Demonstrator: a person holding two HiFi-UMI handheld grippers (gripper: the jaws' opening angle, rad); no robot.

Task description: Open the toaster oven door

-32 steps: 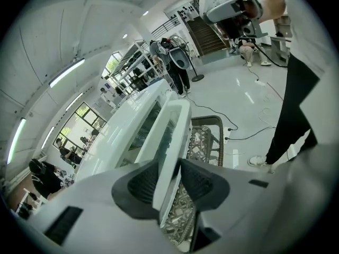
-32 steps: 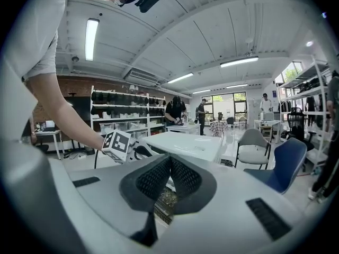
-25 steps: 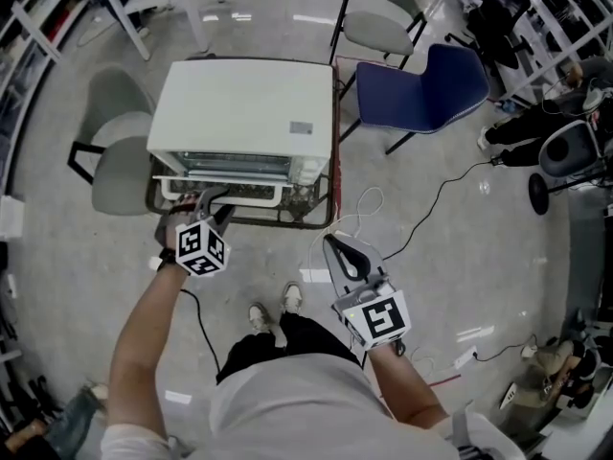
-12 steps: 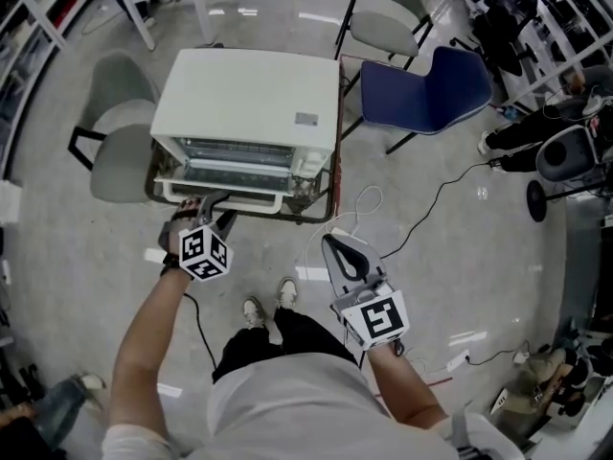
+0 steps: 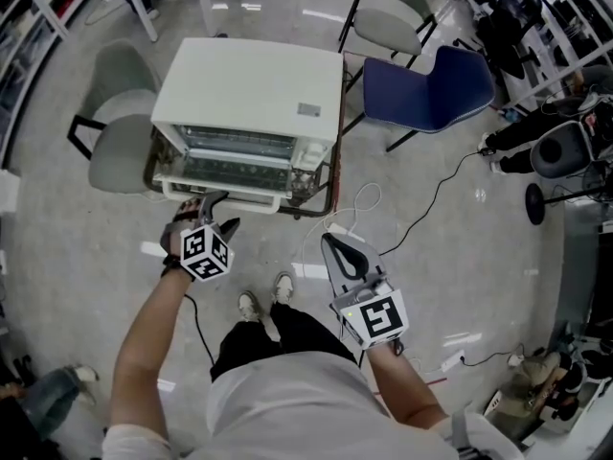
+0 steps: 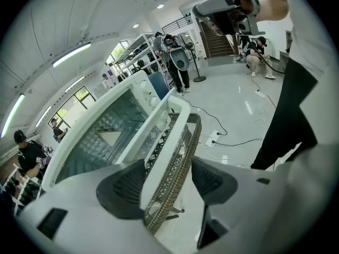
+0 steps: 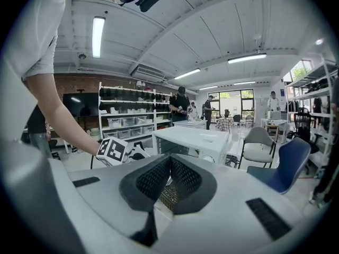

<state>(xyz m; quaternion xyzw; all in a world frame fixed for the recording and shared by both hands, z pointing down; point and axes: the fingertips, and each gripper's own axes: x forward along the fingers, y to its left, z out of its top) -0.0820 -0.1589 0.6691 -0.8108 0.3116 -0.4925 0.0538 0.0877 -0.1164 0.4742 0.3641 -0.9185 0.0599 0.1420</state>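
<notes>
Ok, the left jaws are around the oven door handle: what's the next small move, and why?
Probably draw the left gripper straight back off the white handle. Its jaws are opening with the handle between them, and the toaster oven door looks already swung down, so the pull seems done.

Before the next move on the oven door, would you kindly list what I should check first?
1. Handle between the pads of the left hand-held gripper: ok.
2. Left grip on handle: not ok, jaws are opening.
3. Door off its frame: ok.
4. Door fully down: cannot tell.
5. Right hand-held gripper shut, empty, clear of oven: ok.
</notes>
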